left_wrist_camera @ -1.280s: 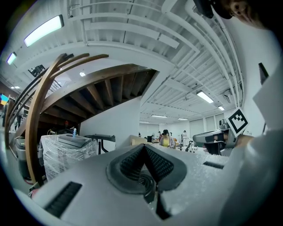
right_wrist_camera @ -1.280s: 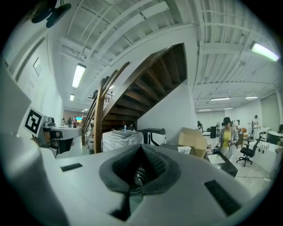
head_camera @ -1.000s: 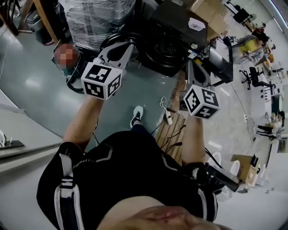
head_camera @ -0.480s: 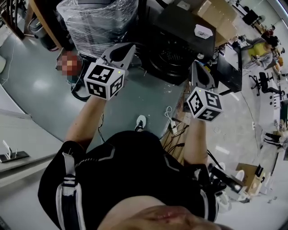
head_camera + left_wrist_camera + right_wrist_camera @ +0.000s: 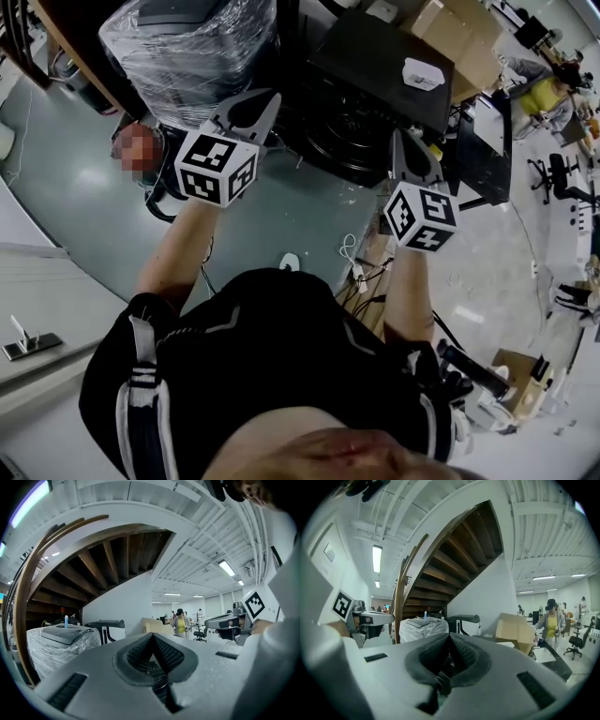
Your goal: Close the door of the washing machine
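Observation:
The black washing machine stands just ahead of me, and its round door and drum face me, open. Both grippers are held level in front of my body, short of the machine. My left gripper is shut and holds nothing, its tips left of the round opening. My right gripper is also shut and holds nothing, near the opening's right edge. In the left gripper view the shut jaws point past the machine's black top. In the right gripper view the jaws hide its lower front.
A plastic-wrapped appliance stands left of the washing machine, under a wooden staircase. Cardboard boxes lie behind it. Cables and a power strip lie on the floor. A person in yellow stands at desks to the right.
I have walked forward: the washing machine and the wrapped appliance sit nearer and lower in the head view. Both grippers stayed shut and side by side.

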Motion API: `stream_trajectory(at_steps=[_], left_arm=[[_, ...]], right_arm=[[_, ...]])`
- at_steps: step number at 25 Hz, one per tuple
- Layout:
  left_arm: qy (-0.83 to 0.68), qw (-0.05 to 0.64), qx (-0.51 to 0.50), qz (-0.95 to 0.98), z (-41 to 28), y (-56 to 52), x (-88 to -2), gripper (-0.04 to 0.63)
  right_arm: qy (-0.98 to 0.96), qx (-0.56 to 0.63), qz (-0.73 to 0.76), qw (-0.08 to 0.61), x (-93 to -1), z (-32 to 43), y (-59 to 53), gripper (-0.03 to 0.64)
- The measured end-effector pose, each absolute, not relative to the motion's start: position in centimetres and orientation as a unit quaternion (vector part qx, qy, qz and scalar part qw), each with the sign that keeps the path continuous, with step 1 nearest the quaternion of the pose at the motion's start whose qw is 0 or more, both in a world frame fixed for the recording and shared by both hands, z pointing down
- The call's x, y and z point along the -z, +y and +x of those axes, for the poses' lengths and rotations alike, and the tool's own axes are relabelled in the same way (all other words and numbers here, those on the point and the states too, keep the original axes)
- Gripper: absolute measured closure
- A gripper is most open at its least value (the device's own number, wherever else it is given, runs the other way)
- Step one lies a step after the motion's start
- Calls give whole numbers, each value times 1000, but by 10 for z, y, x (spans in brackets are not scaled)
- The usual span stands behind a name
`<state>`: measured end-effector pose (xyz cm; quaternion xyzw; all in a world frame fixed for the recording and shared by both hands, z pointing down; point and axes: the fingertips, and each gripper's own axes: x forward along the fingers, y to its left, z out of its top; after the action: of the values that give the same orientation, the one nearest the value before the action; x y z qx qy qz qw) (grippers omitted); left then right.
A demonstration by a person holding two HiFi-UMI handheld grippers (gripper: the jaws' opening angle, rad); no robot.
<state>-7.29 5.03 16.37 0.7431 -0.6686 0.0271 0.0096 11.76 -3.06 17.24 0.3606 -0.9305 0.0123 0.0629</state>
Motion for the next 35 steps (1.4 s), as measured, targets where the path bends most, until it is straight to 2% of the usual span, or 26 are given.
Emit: stream_trajectory(at_steps=[10, 19, 35], left_arm=[[-647, 7, -69, 760, -59, -25, -177, 592], [-607, 13, -89, 789, -77, -64, -200, 592], [-476, 24, -100, 873, -218, -142, -239, 591]], right_arm=[[-926, -18, 371, 60, -183, 132, -106, 612], [-913, -22, 404, 57, -190, 129, -130, 612], [-867, -49, 486, 103, -228, -19, -162, 612]])
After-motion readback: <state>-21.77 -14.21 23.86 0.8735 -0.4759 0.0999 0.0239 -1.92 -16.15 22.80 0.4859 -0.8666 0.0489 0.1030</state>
